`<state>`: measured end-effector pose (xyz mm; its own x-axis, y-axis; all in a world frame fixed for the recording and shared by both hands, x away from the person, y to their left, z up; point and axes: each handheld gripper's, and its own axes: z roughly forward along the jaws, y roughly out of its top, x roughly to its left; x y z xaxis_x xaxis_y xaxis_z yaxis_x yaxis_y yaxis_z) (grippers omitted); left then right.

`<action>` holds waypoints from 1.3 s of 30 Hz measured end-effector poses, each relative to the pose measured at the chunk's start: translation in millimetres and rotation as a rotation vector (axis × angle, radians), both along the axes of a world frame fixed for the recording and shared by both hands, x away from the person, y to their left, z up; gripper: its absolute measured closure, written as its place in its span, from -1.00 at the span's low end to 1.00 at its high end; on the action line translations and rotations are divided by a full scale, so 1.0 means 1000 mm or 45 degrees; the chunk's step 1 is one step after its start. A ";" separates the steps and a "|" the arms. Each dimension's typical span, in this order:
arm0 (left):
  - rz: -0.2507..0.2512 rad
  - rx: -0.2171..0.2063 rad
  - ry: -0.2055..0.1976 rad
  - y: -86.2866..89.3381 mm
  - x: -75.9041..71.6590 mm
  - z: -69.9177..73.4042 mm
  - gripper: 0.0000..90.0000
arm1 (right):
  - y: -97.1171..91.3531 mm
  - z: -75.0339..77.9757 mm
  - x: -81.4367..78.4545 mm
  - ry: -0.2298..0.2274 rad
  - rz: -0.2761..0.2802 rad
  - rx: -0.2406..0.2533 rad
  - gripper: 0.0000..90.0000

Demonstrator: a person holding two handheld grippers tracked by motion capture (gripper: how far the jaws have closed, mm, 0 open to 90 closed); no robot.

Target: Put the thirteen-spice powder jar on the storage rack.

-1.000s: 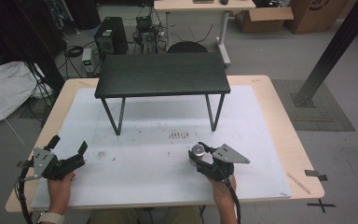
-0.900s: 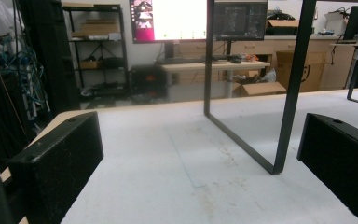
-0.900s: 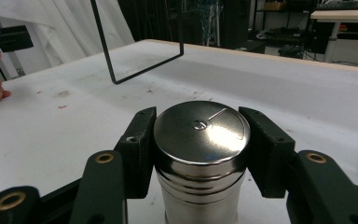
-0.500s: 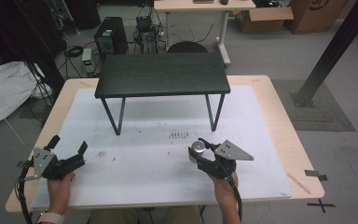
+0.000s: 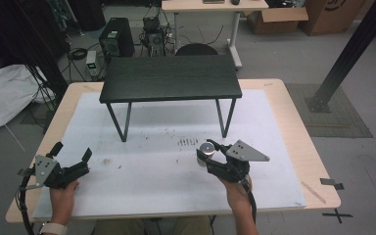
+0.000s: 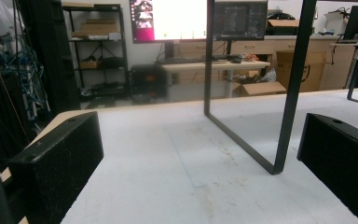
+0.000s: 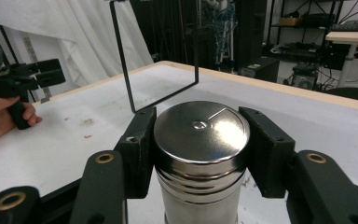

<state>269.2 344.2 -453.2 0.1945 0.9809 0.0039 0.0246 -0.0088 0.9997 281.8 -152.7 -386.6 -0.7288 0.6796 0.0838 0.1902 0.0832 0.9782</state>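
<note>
A shiny steel canister (image 5: 206, 148) with a flat lid sits between the jaws of my right gripper (image 5: 208, 152), held a little above the white mat (image 5: 152, 171), right of centre. In the right gripper view both black pads (image 7: 141, 142) press on the canister (image 7: 200, 140) just under its lid. My left gripper (image 5: 72, 152) rests low at the mat's near left, jaws open. In the left gripper view nothing lies between its wide-apart jaws (image 6: 200, 163).
A small black table (image 5: 170, 78) on thin metal legs (image 6: 286, 93) stands at the middle back of the mat. Dark smudges (image 5: 188, 142) mark the mat in front of it. The wooden tabletop's edge (image 5: 318, 166) runs to the right.
My right gripper has lifted slightly with the canister held in it. The left gripper has stayed where it was.
</note>
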 end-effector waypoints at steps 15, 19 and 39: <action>-0.001 -0.002 -0.002 0.000 0.000 0.000 -0.99 | 0.008 0.034 0.004 -0.038 0.063 0.012 0.09; -0.001 -0.002 -0.001 0.000 0.000 0.000 -0.99 | 0.010 0.048 0.007 -0.047 0.085 0.021 0.09; -0.001 -0.002 -0.002 0.000 0.000 0.000 -0.99 | 0.021 0.092 0.019 -0.091 0.154 0.046 0.09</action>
<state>269.3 344.3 -453.2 0.1952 0.9808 0.0023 0.0234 -0.0070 0.9997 300.8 -132.0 -294.3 -0.8101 0.5839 0.0521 0.1110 0.0655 0.9917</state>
